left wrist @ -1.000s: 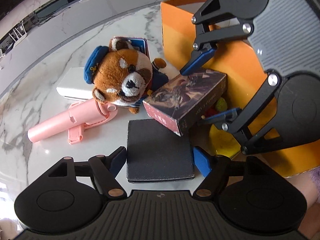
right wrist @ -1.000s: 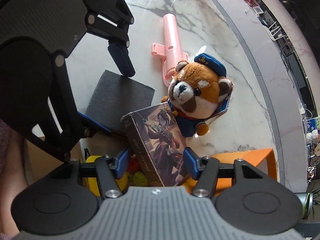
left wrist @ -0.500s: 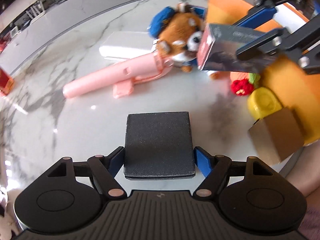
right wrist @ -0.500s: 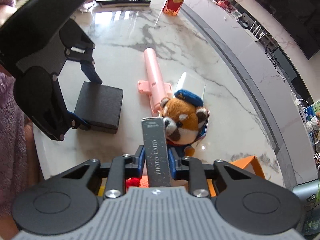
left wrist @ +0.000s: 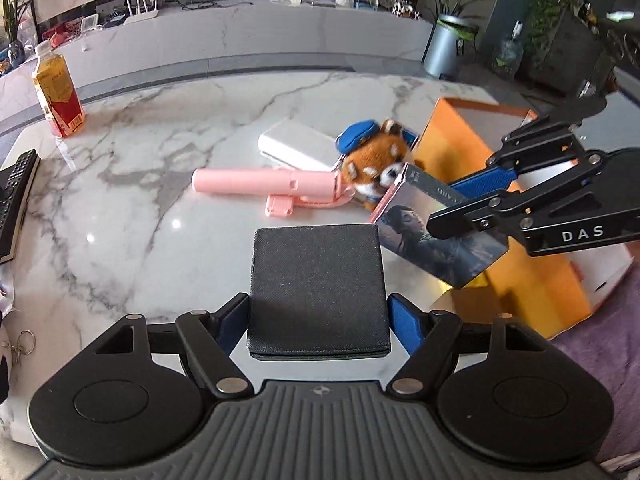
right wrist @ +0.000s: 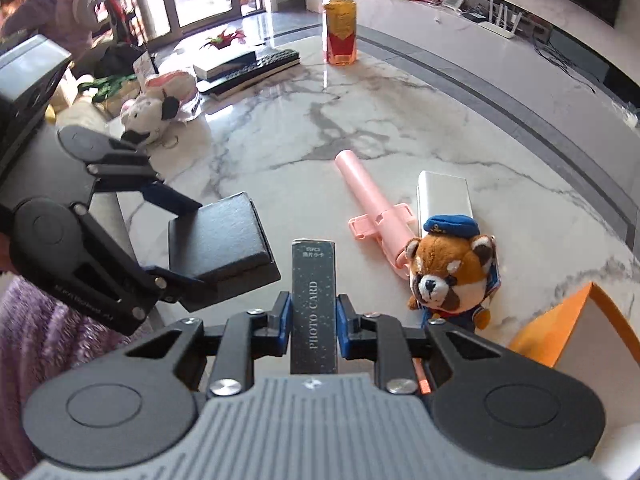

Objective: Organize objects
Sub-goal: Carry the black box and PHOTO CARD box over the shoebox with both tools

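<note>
My left gripper [left wrist: 318, 312] clamps the pad [left wrist: 318, 286]; right gripper [right wrist: 313, 316] clamps the card box [right wrist: 313, 300] (held level). Lower both squarely into the orange box [left wrist: 460, 148].

Changes since a second ago:

- Card box [right wrist: 313, 304]: was lying tilted against the orange box [left wrist: 460, 148] with the right gripper [right wrist: 312, 314] open around it. Now clamped by its narrow sides between the blue pads [right wrist: 283, 318], lifted clear of the table [left wrist: 160, 120], "PHOTO CARD" spine up.
- Black box [left wrist: 318, 288]: was flat on the marble with the left gripper [left wrist: 318, 320] open astride it. Now squeezed between the pads [left wrist: 404, 322] and raised off the surface.
- Both cameras: were looking steeply down at the clutter. Now tipped up, taking in the room, a juice bottle [left wrist: 58, 96] and a keyboard [right wrist: 256, 66].
- Yellow and red toys beside the orange box: gone from sight.
</note>
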`<control>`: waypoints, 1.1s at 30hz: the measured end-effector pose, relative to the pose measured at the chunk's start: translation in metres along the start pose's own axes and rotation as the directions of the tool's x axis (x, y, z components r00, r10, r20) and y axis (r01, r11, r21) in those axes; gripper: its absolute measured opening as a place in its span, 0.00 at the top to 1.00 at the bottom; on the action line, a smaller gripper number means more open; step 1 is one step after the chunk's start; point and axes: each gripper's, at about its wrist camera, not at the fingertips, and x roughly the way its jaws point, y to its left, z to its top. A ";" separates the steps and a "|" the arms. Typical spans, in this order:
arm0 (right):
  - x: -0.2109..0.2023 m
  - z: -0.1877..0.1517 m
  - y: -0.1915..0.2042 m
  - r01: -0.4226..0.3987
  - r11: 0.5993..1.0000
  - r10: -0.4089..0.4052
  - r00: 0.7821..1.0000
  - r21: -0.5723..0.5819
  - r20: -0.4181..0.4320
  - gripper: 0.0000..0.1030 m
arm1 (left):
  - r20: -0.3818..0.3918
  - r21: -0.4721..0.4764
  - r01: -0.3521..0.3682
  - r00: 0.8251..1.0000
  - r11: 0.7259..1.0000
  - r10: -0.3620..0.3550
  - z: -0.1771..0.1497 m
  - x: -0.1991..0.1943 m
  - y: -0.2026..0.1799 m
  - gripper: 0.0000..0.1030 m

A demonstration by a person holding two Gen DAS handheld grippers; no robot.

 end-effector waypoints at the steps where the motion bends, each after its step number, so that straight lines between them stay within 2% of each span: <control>1: -0.011 -0.002 -0.003 0.002 0.999 -0.003 1.000 0.034 0.016 0.77 | 0.022 -0.011 0.024 0.999 1.000 -0.023 0.004 -0.008 -0.005 0.16; 6: -0.081 -0.027 -0.025 0.062 0.976 -0.087 0.990 0.211 0.112 0.77 | 0.111 -0.033 0.155 0.982 0.987 -0.151 0.022 -0.031 -0.042 0.16; 11: -0.144 -0.074 -0.050 0.178 0.919 -0.241 0.960 0.351 0.145 0.77 | 0.129 -0.031 0.310 0.944 0.950 -0.304 0.043 -0.026 -0.096 0.16; 13: -0.161 -0.097 -0.062 0.218 0.883 -0.294 0.947 0.415 0.128 0.77 | 0.106 0.024 0.332 0.937 0.943 -0.333 0.050 -0.015 -0.126 0.16; 15: -0.172 -0.119 -0.073 0.243 0.850 -0.326 0.940 0.467 0.104 0.77 | 0.066 0.126 0.308 0.946 0.943 -0.317 0.053 -0.001 -0.162 0.16; 17: -0.181 -0.141 -0.084 0.262 0.822 -0.346 0.935 0.506 0.077 0.77 | 0.015 0.273 0.269 0.959 0.924 -0.284 0.054 0.016 -0.198 0.16; 18: -0.184 -0.149 -0.089 0.268 0.812 -0.350 0.934 0.519 0.066 0.77 | -0.013 0.336 0.253 0.964 0.907 -0.264 0.054 0.024 -0.213 0.16; 21: -0.188 -0.168 -0.099 0.268 0.790 -0.349 0.936 0.551 0.045 0.77 | -0.107 0.524 0.220 0.975 0.823 -0.193 0.053 0.053 -0.253 0.16; 24: -0.185 -0.176 -0.107 0.265 0.773 -0.345 0.938 0.576 0.031 0.77 | -0.190 0.655 0.216 0.975 0.724 -0.120 0.052 0.076 -0.277 0.16; 26: -0.179 -0.177 -0.110 0.288 0.774 -0.358 0.934 0.564 0.016 0.77 | -0.241 0.719 0.227 0.968 0.657 -0.070 0.054 0.090 -0.291 0.16; 28: -0.170 -0.178 -0.114 0.301 0.778 -0.363 0.932 0.551 0.002 0.77 | -0.301 0.754 0.253 0.953 0.606 -0.024 0.053 0.102 -0.299 0.16; 30: -0.164 -0.182 -0.120 0.272 0.776 -0.335 0.942 0.569 0.007 0.77 | -0.339 0.785 0.271 0.941 0.557 0.020 0.053 0.113 -0.308 0.16; 33: -0.156 -0.189 -0.128 0.221 0.759 -0.296 0.955 0.612 0.023 0.77 | -0.383 0.810 0.296 0.921 0.507 0.073 0.052 0.130 -0.317 0.16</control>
